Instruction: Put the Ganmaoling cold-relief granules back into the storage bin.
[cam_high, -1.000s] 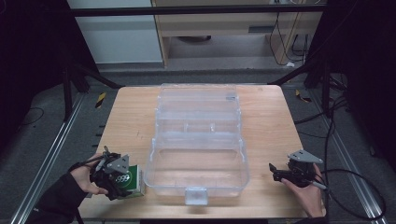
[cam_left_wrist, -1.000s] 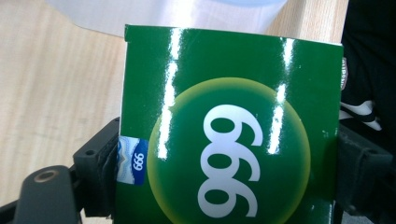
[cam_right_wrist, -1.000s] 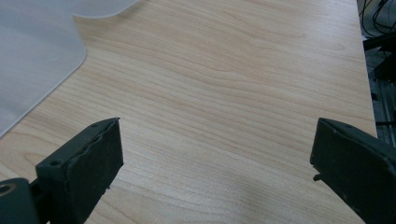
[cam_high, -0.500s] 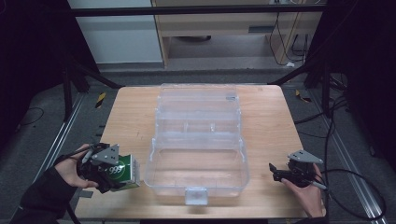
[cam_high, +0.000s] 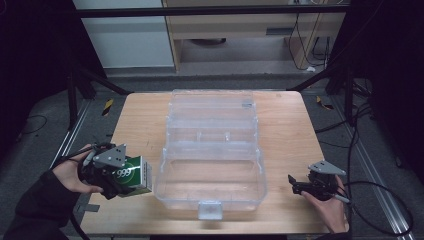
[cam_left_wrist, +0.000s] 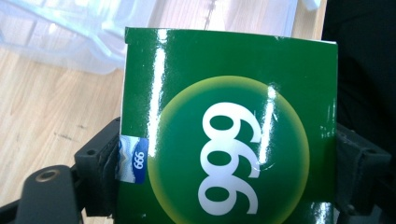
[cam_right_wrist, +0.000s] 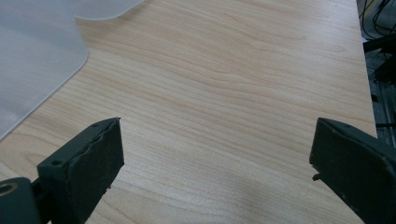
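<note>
High view: 1 green box (cam_high: 135, 175) clamped in left hand-held gripper (cam_high: 112, 172), right hand-held gripper (cam_high: 306, 186) w/ jaws apart, 1 clear case (cam_high: 212, 150).

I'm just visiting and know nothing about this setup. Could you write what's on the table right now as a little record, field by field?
Surface: wooden table
Main item: clear plastic organiser box, lid open, lying mid-table
Small item: green carton printed with 999
Left tongs: shut on the green carton, at the box's left side
Right tongs: open, holding nothing, near the table's front right corner
People: a hand behind each tongs
Inside the box: nothing that I can make out
</note>
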